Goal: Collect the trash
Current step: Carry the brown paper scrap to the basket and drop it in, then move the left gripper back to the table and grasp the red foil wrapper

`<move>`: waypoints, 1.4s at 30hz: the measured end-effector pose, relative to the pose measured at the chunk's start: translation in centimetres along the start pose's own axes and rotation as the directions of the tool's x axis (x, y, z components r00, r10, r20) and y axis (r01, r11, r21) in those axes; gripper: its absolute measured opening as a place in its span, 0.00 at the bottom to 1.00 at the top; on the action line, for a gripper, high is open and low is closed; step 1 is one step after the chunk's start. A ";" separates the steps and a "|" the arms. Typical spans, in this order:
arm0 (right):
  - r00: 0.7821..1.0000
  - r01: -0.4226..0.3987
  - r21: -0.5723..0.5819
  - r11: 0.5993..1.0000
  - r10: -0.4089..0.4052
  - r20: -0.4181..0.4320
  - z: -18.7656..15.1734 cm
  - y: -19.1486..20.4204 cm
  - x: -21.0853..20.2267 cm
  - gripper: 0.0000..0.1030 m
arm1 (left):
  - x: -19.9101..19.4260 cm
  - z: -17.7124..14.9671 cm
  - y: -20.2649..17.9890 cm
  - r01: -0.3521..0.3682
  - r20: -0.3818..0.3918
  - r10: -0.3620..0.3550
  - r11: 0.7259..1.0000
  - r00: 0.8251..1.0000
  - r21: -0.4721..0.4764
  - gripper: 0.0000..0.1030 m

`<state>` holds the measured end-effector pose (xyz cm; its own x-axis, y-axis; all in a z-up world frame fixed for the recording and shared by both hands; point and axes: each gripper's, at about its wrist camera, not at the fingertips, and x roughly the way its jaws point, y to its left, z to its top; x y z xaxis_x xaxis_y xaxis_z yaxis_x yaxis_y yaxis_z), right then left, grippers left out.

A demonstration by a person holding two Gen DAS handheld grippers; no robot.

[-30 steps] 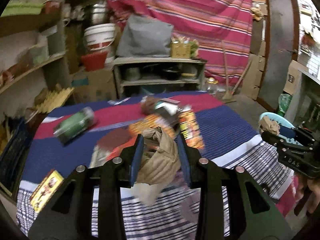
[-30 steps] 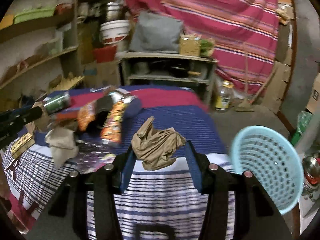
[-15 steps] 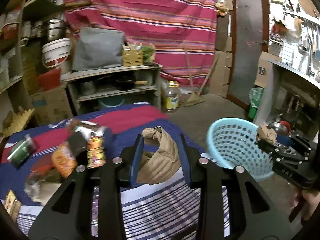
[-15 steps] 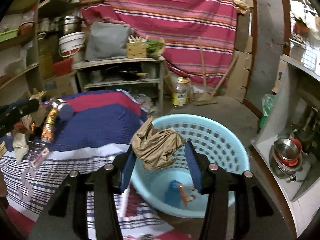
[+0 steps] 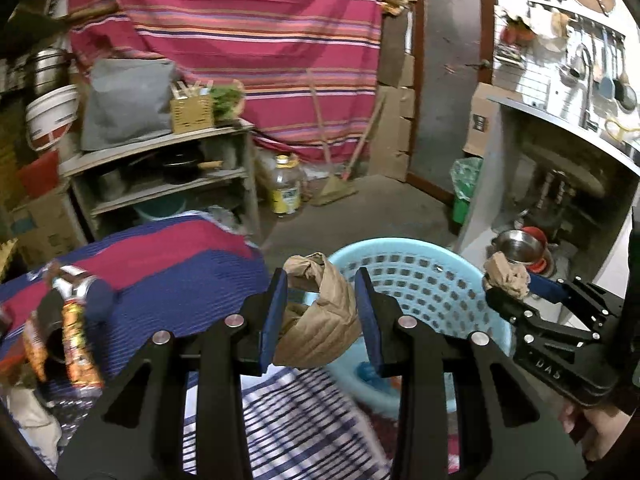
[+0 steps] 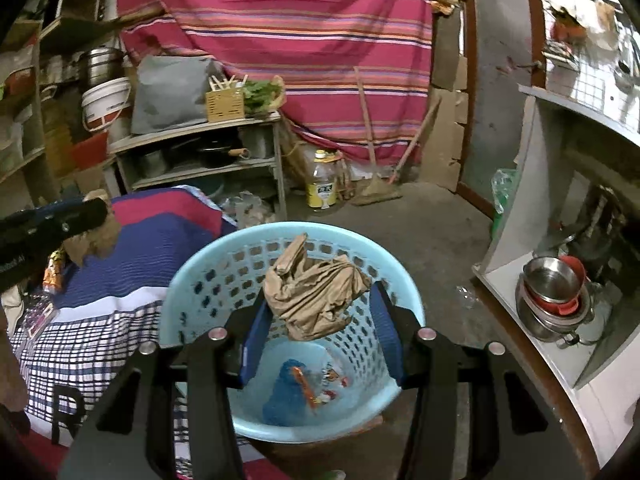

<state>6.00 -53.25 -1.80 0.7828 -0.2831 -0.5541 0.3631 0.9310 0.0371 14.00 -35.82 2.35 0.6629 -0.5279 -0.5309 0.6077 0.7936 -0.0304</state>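
My left gripper (image 5: 320, 320) is shut on a crumpled brown paper bag (image 5: 320, 320), held above the table edge beside the light blue basket (image 5: 420, 264). My right gripper (image 6: 320, 320) is shut on another crumpled brown paper wad (image 6: 316, 296) and holds it directly over the open basket (image 6: 192, 280). Blue and orange wrappers (image 6: 296, 388) lie on the basket's bottom. My right gripper also shows in the left wrist view (image 5: 508, 284), over the basket's right rim. My left gripper shows at the left in the right wrist view (image 6: 96, 220).
Snack wrappers and a can (image 5: 72, 320) lie on the striped tablecloth (image 5: 160, 264) at left. A shelf unit (image 6: 208, 160), a yellow jug (image 6: 322, 184) and a broom (image 6: 376, 188) stand behind. Steel bowls (image 6: 552, 292) sit on a low shelf at right.
Both grippers have swung right from over the table toward the basket, each still holding its paper. The right one now hangs over the basket's middle.
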 end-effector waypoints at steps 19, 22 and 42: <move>0.998 -0.031 0.085 0.996 0.035 -0.049 -0.8 -2.2 3.4 0.48 | 4.4 1.0 -2.0 -0.014 -0.048 0.014 1.000 0.999 -0.008 0.70; 0.997 -0.041 0.089 0.995 0.046 -0.058 -1.0 -1.8 3.9 0.48 | 3.6 0.9 -0.8 -0.062 -0.025 0.061 0.998 0.998 -0.022 0.81; 0.996 -0.023 0.076 0.997 0.030 -0.087 -0.8 2.4 6.7 0.82 | -5.1 -3.0 11.3 -0.320 -0.034 0.319 0.941 0.947 -0.109 0.95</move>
<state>11.71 -52.74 -6.05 0.7463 -0.2338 -0.6232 0.3821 0.9171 0.1135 16.22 -23.24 2.14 0.8065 -0.2368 -0.5417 0.3118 0.9489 0.0494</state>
